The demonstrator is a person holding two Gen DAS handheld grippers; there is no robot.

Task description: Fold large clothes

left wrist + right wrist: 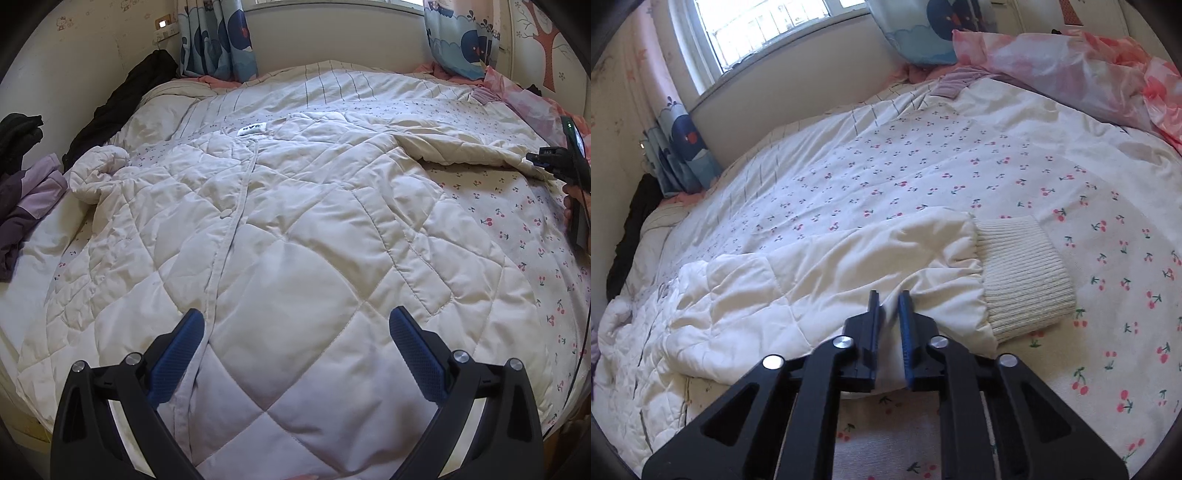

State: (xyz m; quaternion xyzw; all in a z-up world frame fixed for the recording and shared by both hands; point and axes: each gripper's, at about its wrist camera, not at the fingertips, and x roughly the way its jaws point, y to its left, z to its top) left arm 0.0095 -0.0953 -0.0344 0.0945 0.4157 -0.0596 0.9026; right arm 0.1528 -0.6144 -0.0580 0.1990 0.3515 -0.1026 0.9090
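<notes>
A large cream quilted coat [295,206] lies spread front-up on the cherry-print bedsheet [923,166], its white neck label [253,129] toward the far side. My left gripper [295,314] hovers open over the coat's lower body, with its blue pads wide apart and nothing between them. In the right wrist view the coat's sleeve [812,266] stretches across the sheet and ends in a ribbed knit cuff [1023,273]. My right gripper [889,295] is shut on the sleeve fabric just short of the cuff. The same gripper [546,158] shows at the right edge of the left wrist view.
Dark clothes [122,107] and a purple garment [29,206] lie along the bed's left side. A pink plastic bag [1089,66] sits at the far right corner. Patterned curtains [218,40] hang by the window wall beyond the bed.
</notes>
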